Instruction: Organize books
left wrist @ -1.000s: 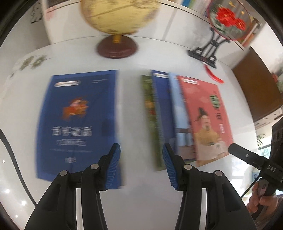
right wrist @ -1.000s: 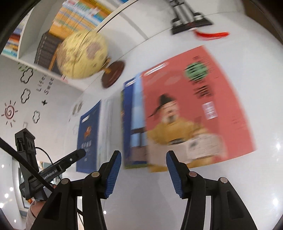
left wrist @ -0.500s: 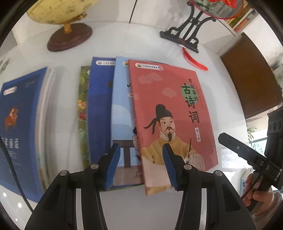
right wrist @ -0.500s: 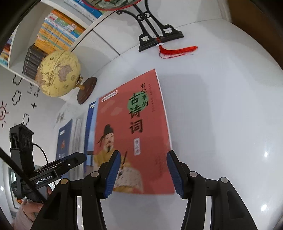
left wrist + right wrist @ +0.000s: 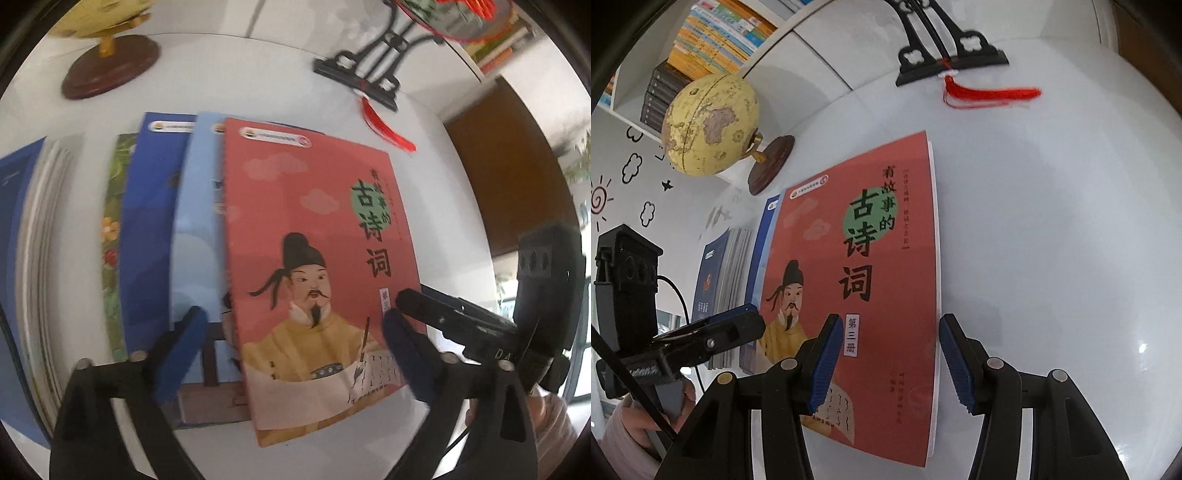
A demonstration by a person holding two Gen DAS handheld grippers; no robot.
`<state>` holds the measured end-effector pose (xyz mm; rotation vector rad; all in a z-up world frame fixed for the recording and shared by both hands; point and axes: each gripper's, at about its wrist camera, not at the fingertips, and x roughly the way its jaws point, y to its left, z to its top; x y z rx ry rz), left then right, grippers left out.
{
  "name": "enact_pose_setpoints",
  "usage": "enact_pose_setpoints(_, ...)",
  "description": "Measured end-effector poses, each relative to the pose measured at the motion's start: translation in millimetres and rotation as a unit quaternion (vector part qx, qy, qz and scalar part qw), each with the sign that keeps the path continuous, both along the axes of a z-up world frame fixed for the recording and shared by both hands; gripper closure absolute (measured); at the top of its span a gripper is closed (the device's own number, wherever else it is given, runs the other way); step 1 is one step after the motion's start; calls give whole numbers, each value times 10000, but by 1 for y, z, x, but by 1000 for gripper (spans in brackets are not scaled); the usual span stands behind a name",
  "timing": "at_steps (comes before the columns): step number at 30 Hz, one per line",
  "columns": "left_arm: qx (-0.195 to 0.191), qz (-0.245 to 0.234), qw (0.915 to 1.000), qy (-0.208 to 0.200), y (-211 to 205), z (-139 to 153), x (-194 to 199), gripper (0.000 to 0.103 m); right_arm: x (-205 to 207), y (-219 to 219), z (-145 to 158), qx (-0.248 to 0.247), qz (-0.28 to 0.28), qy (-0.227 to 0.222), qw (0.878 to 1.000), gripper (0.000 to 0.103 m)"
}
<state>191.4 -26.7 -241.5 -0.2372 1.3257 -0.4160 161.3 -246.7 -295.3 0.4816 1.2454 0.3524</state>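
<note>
Red poetry book [image 5: 871, 280] lies flat on the white table [image 5: 1052, 240], topmost of a fanned stack: beneath it a light-blue book [image 5: 199, 236], a dark-blue book [image 5: 151, 229] and a green floral book [image 5: 112, 236] each show a strip on its left side. Separate blue book [image 5: 708, 273] with a thick page block lies further left, apart from the fan. My left gripper [image 5: 291, 350] hangs over the near end of the red cover, jaws opening wide, pads clear of the book, nothing pinched. My right gripper [image 5: 886, 362] sits over the red book's near right edge, jaws apart, straddling that edge; cannot tell if the pads touch. Beyond the books: globe [image 5: 711, 123] on a wooden base, black ornament stand [image 5: 945, 59], red tassel [image 5: 990, 95] on the table.
</note>
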Motion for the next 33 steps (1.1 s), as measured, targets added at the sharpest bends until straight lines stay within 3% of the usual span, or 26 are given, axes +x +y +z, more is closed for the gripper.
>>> enact_pose_setpoints(4, 133, -50, 9999, -49, -6, -1, 0, 1, 0, -7, -7, 302, -143, 171, 9993, 47)
enact_pose_setpoints(10, -800, 473, 9957, 53, 21, -4, 4, 1, -8, -13, -8, 630, -279, 46, 9976, 38)
enact_pose_setpoints(12, -969, 523, 9938, 176, 25, -5, 8, 1, -8, -10, -7, 614, -200, 49, 9979, 29)
enact_pose_setpoints(16, -722, 277, 9967, 242, 15, -3, 12, 1, -3, 6, -4, 522, 108, 70, 9986, 5)
enact_pose_setpoints(18, -433, 111, 9989, 138, 6, -1, 8, 1, -3, 10, -5, 579, 84, 22, 9983, 0)
enact_pose_setpoints(24, -526, 210, 9984, 79, 12, -2, 6, 1, -5, 7, -6, 665, 42, -64, 9978, 0)
enact_pose_setpoints(29, -278, -11, 9995, 126, 5, -2, 8, 1, -1, 5, -7, 837, 161, 15, 9964, 0)
enact_pose_setpoints(30, -244, 6, 9996, 132, 4, -2, 8, 1, 0, 5, -7, 840, 181, 49, 9963, 1)
enact_pose_setpoints(32, -136, 77, 9998, 104, 2, -2, 7, 2, 2, 4, -7, 798, 172, 123, 9966, 26)
enact_pose_setpoints(33, -105, 135, 9998, 70, 2, -2, 5, 2, 1, 2, -9, 719, 128, 212, 9971, 54)
